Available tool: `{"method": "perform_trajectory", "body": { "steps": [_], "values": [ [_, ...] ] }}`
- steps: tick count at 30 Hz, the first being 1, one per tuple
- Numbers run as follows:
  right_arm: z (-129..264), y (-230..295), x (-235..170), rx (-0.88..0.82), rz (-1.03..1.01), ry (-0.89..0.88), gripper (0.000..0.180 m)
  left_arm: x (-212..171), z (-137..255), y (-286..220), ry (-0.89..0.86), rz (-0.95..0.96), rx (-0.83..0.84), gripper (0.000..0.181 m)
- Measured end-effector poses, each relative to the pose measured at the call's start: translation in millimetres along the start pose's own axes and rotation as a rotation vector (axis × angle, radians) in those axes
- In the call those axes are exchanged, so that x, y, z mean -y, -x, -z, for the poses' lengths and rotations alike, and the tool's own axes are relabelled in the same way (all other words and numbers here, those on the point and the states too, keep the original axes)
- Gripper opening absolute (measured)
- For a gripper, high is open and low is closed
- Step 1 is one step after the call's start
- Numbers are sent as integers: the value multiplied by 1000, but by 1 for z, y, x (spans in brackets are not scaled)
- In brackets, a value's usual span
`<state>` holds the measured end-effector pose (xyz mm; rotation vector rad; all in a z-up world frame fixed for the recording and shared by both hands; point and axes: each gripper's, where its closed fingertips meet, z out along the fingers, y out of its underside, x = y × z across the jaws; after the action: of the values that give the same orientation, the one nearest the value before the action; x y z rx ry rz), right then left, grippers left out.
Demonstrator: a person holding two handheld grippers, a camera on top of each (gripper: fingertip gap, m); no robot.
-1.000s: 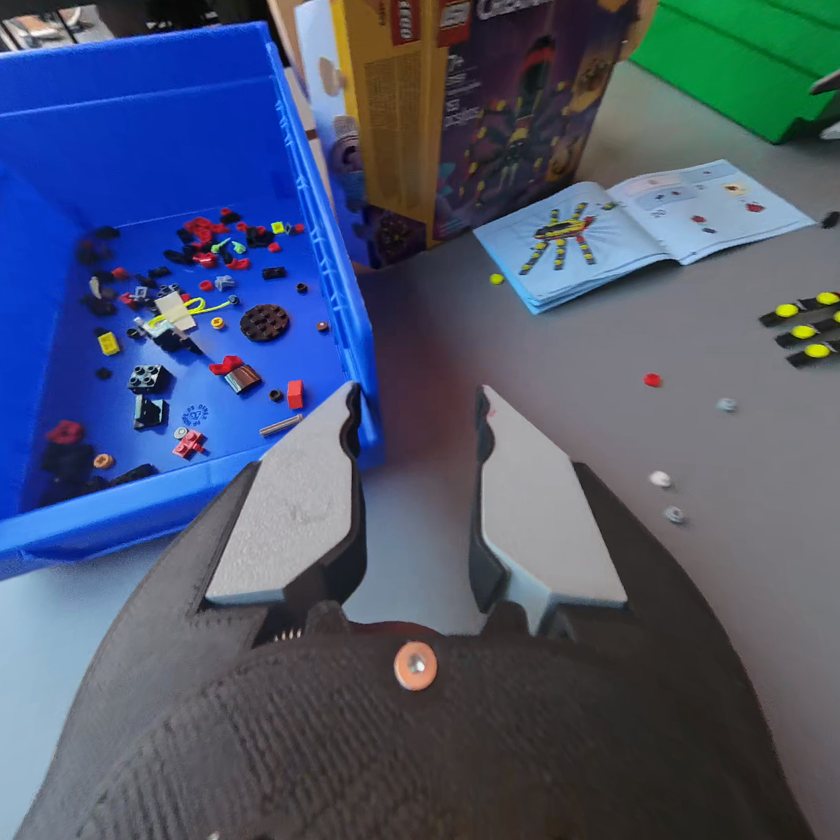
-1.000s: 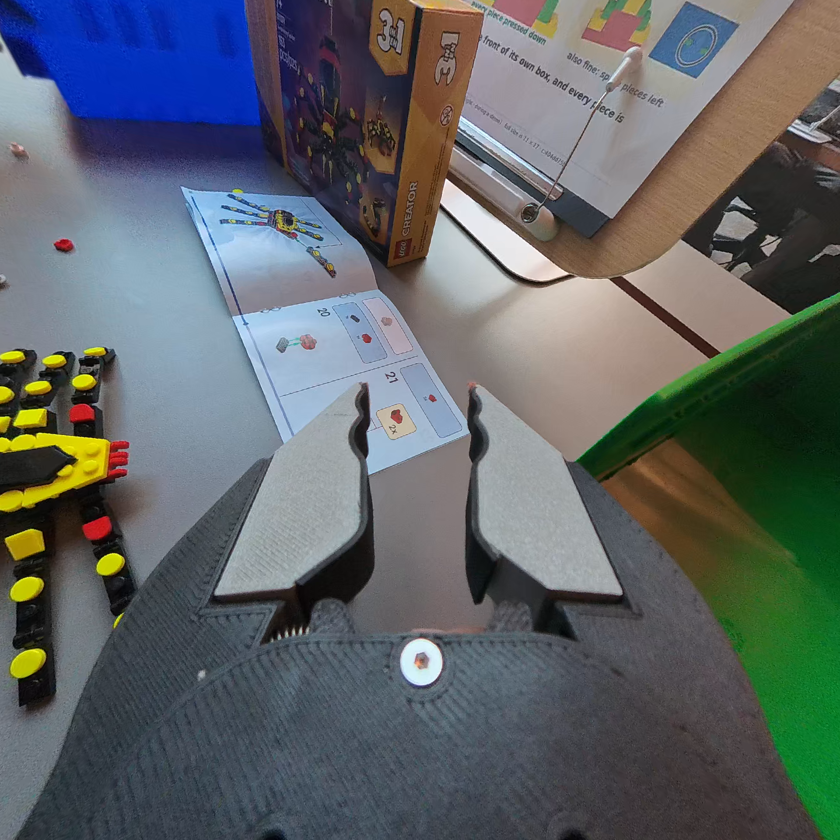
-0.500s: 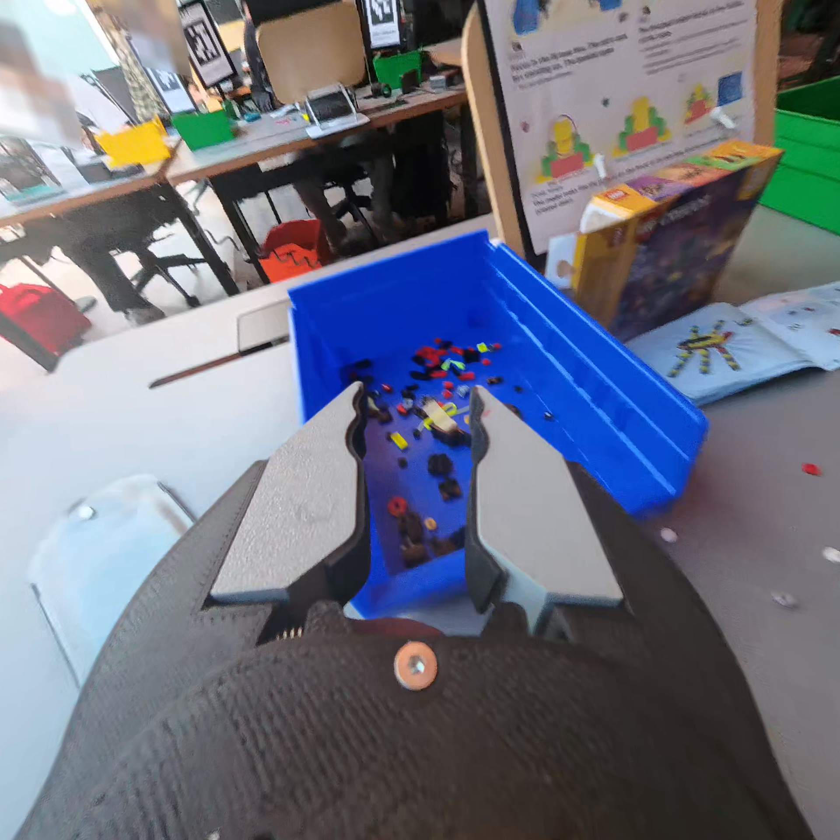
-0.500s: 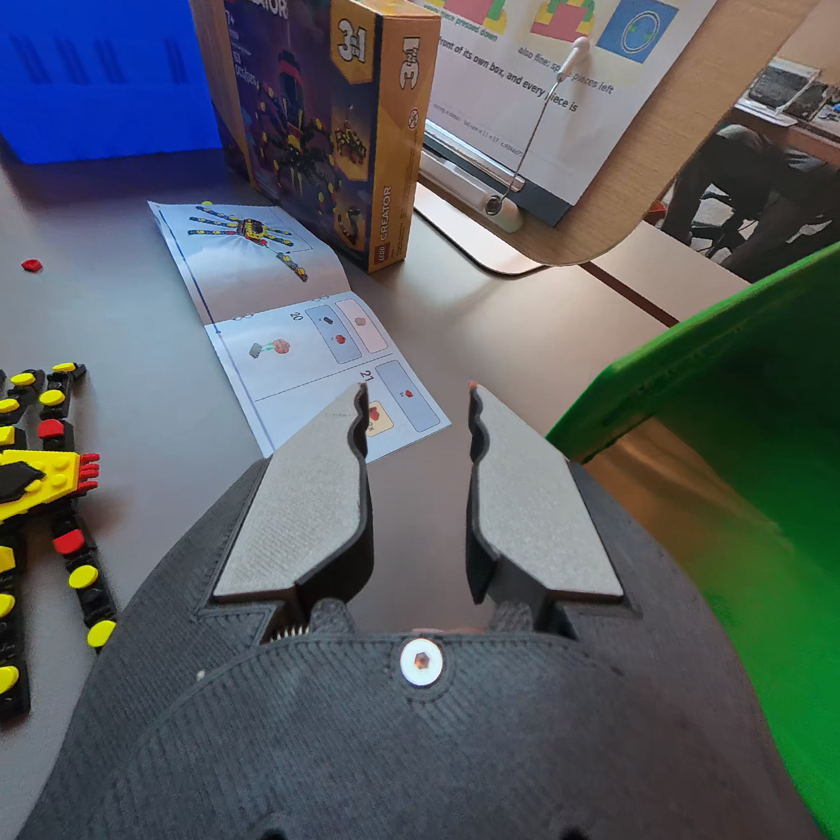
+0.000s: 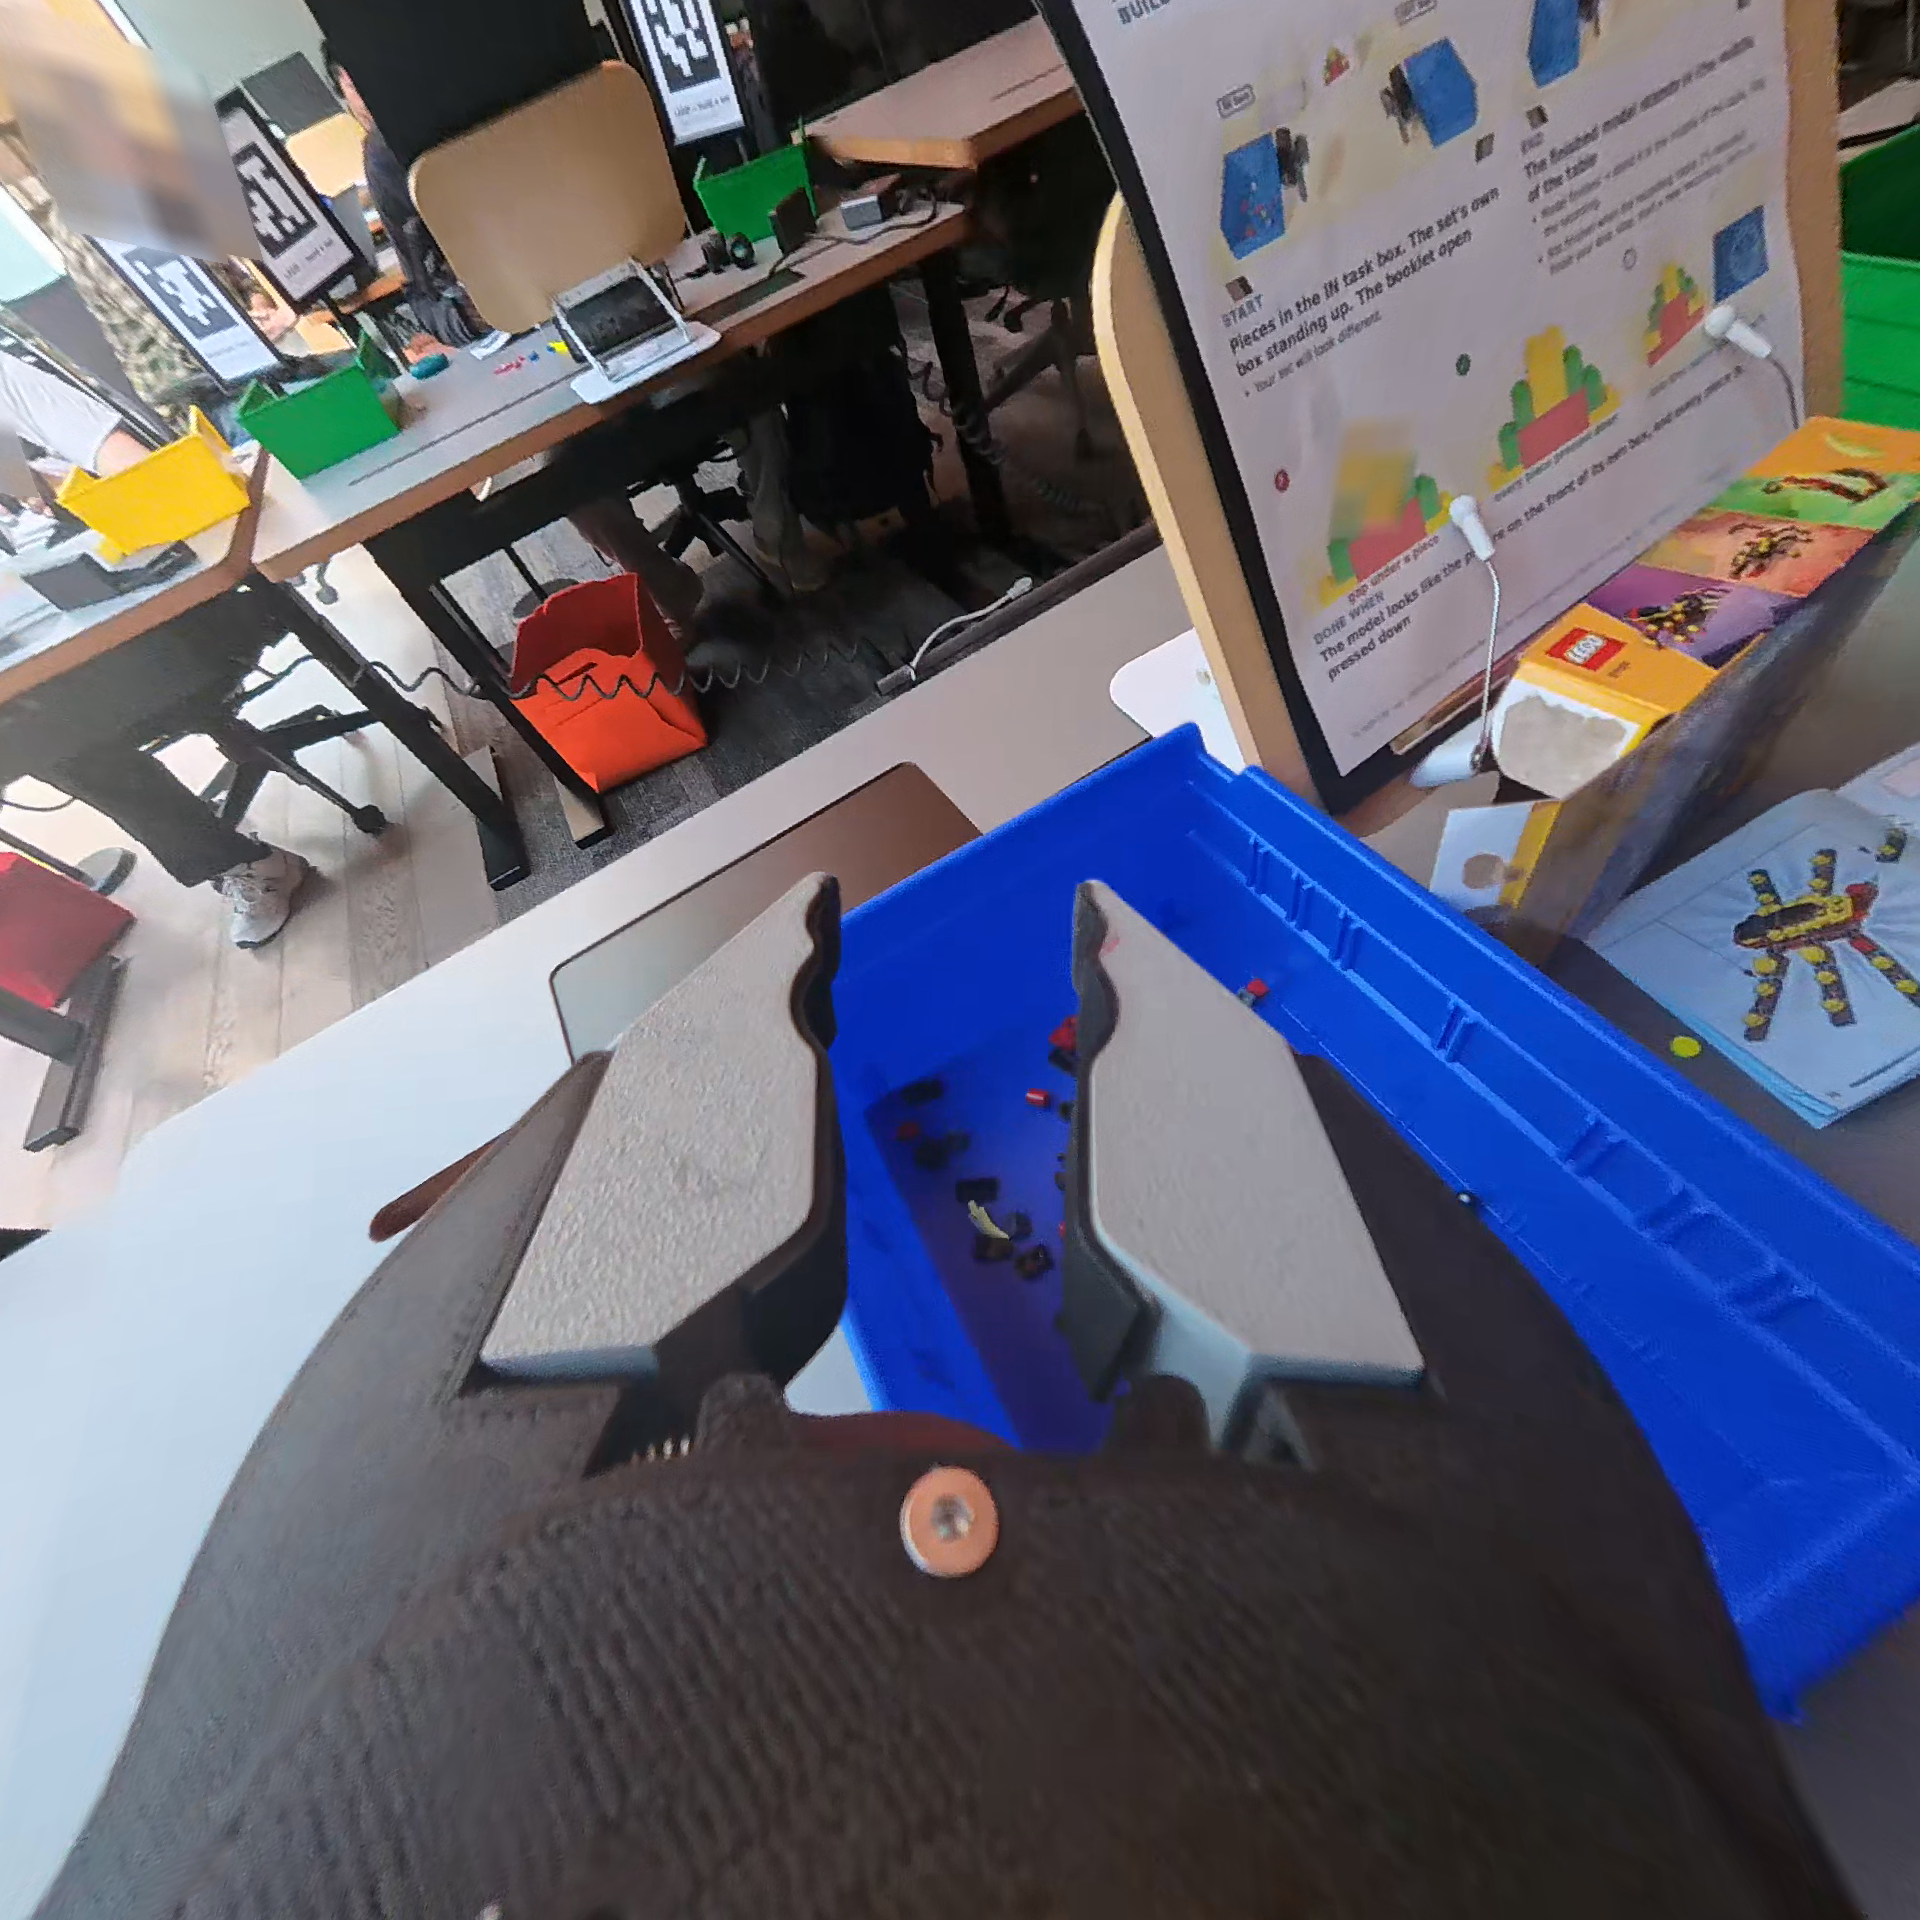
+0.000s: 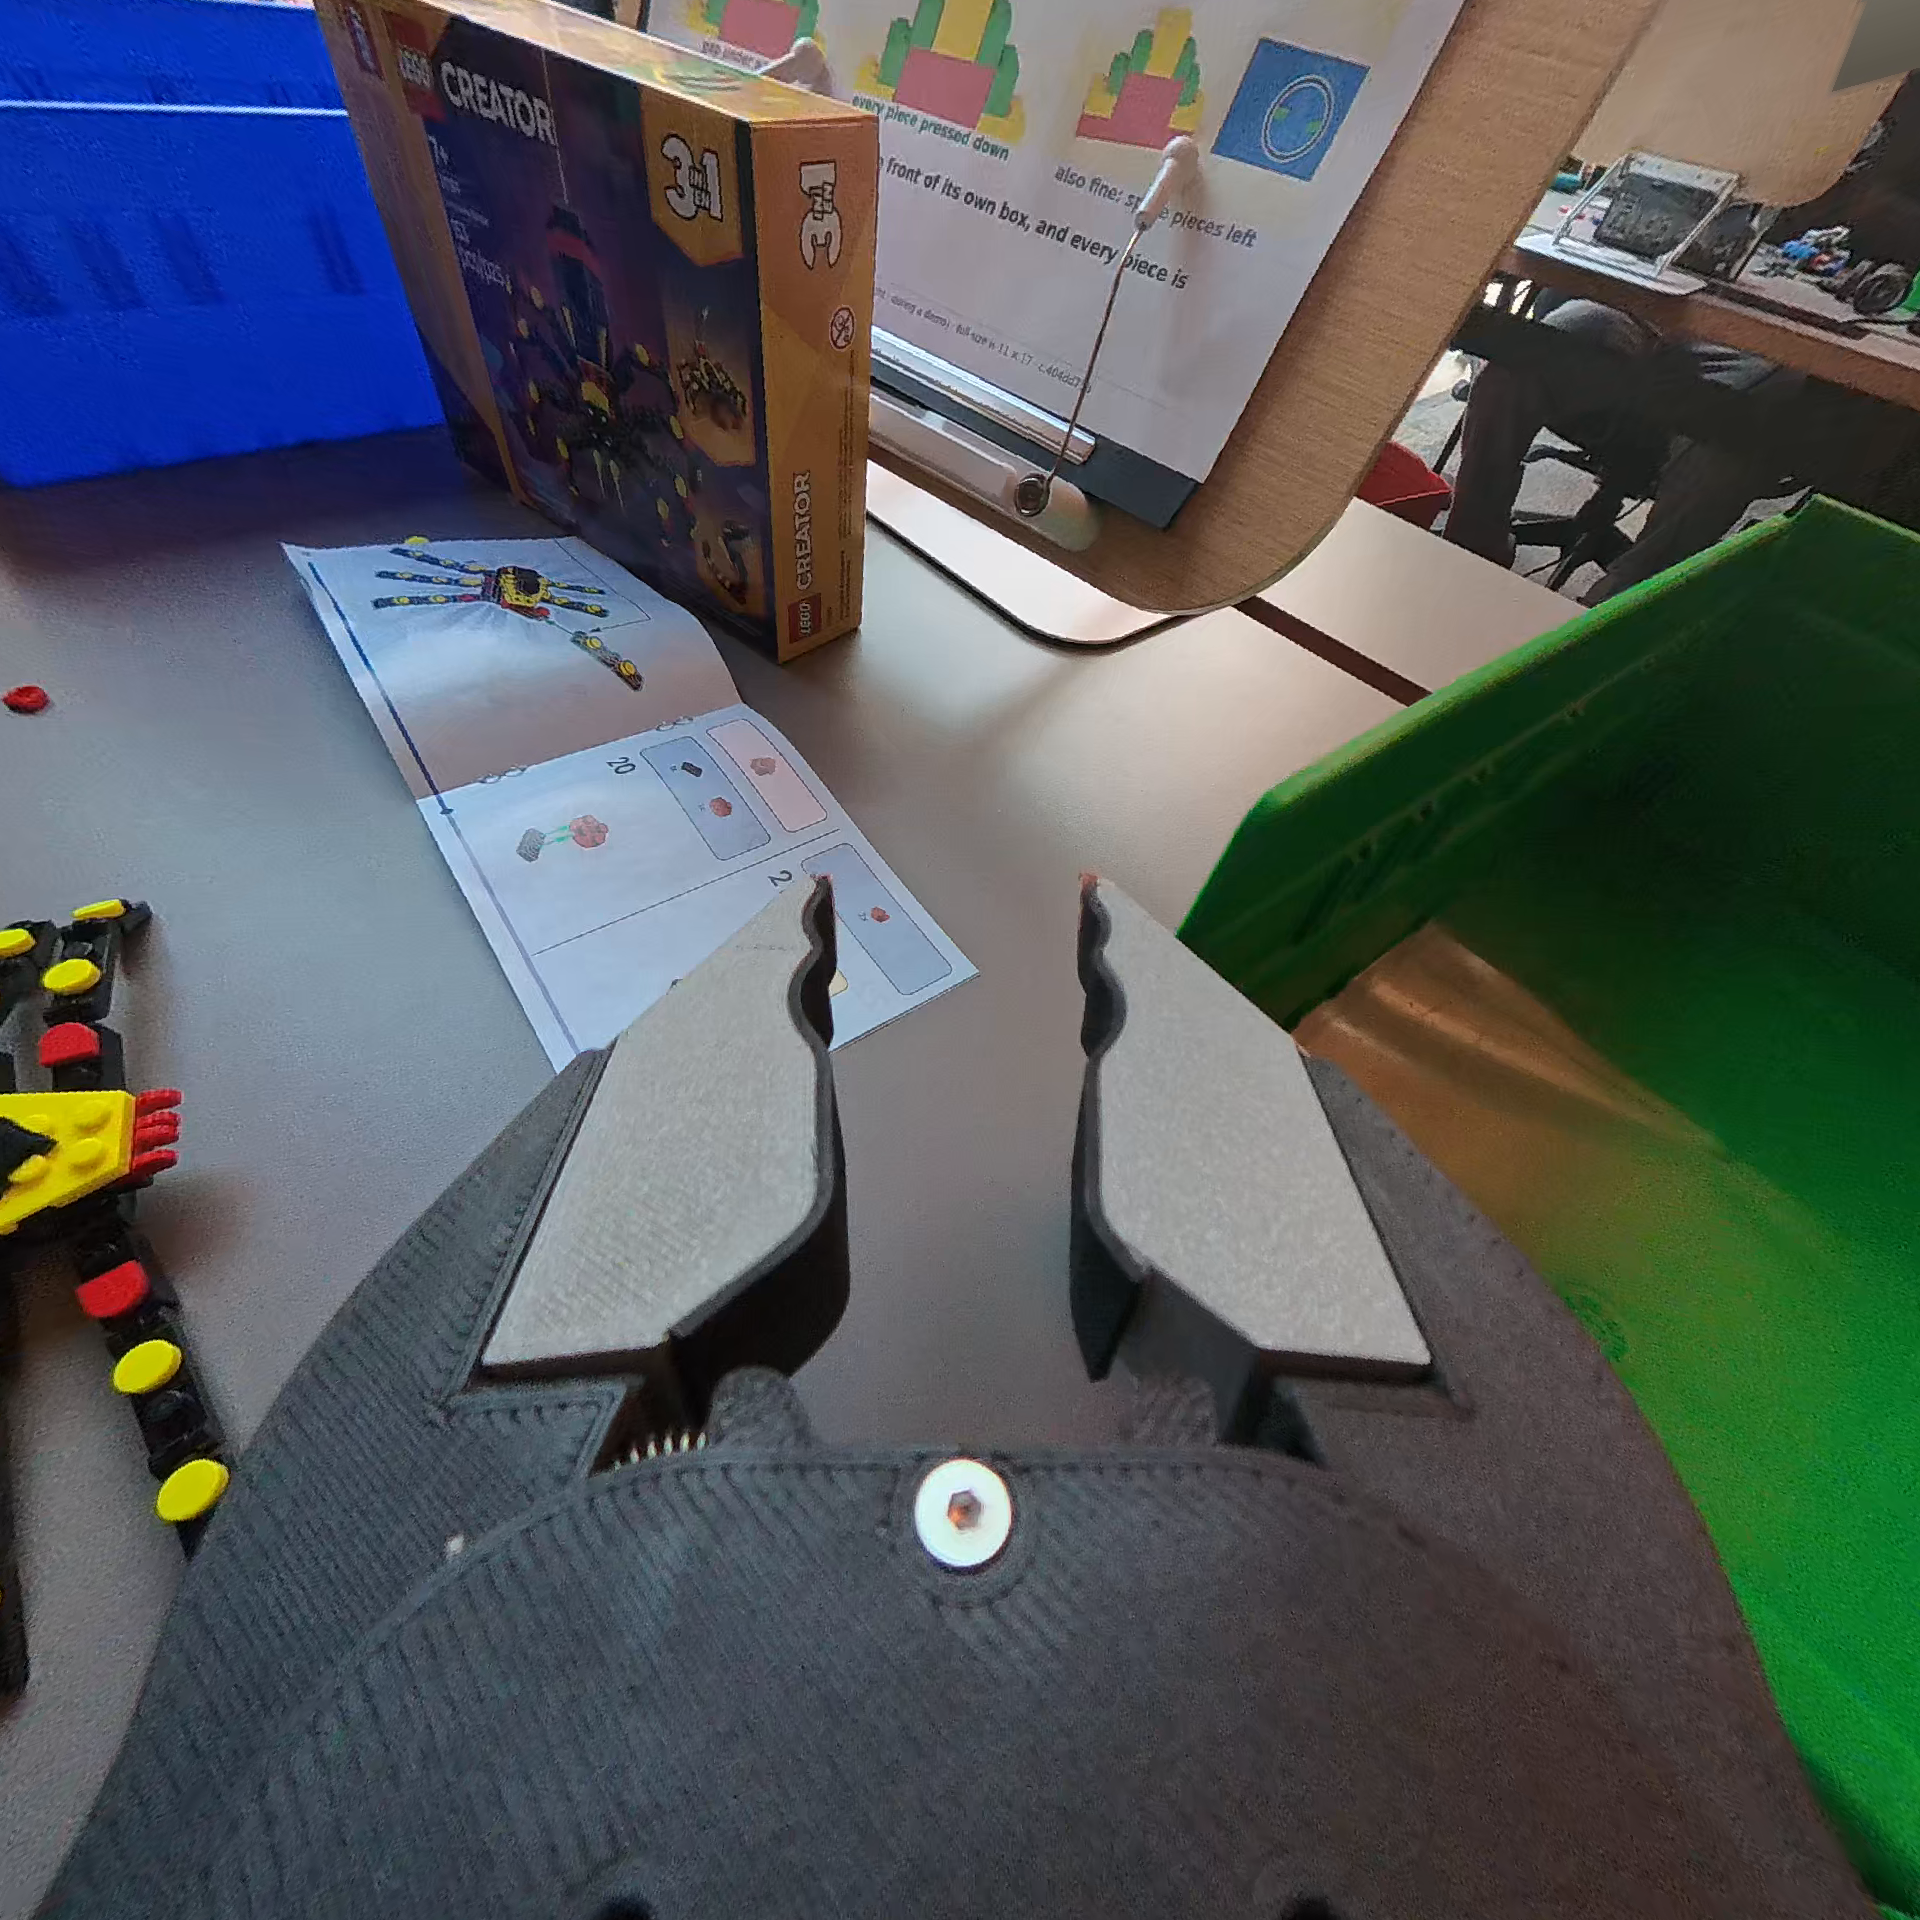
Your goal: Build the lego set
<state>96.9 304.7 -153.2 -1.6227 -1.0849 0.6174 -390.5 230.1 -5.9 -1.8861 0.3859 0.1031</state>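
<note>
1. The left gripper (image 5: 951, 914) is empty, its jaws parted, and sits at frame centre over the near end of the blue bin (image 5: 1558, 1164).
2. Loose lego pieces (image 5: 987, 1195), small and mostly black and red, lie on the bin floor between the fingers; too small to count.
3. The right gripper (image 6: 951, 894) also stands with jaws apart and holds nothing, above bare table (image 6: 987, 1143) at frame centre.
4. One set box (image 6: 644, 343), purple and yellow with printed branding, stands upright in the upper middle of the right wrist view.
5. One open instruction booklet (image 6: 582, 748) lies flat in front of the box, its corner just under the left fingertip; it bears printed step numbers and part drawings.
6. The partly built spider model (image 6: 73, 1153), black with yellow and red pieces, lies at the left edge.
7. One red stud (image 6: 26, 698) lies alone at the far left.
8. One green bin (image 6: 1621, 935) fills the right side.
9. One instruction poster (image 5: 1455, 343) with printed writing stands at upper right of the left wrist view.
</note>
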Motion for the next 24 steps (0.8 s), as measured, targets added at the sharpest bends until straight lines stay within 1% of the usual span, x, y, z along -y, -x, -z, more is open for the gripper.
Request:
{"method": "perform_trajectory", "body": {
  "steps": [3,5,9,13,18,24],
  "values": [
    [-1,1,-1,0,14,12,45,-6,-5,3,24,-41,36,42],
    [-2,2,-2,-4,29,19,47,-11,-7,0,43,-53,28,41],
    [-5,0,-3,-20,64,31,44,1,-6,-10,11,-27,-12,42],
    [-5,1,-4,-25,80,34,45,10,-1,-20,-10,-70,-3,41],
    [-6,0,-5,-41,89,43,42,13,2,-34,-11,-102,-36,42],
    [-8,-1,-7,-37,96,60,39,8,8,-23,11,-119,-13,42]
  ]
}}
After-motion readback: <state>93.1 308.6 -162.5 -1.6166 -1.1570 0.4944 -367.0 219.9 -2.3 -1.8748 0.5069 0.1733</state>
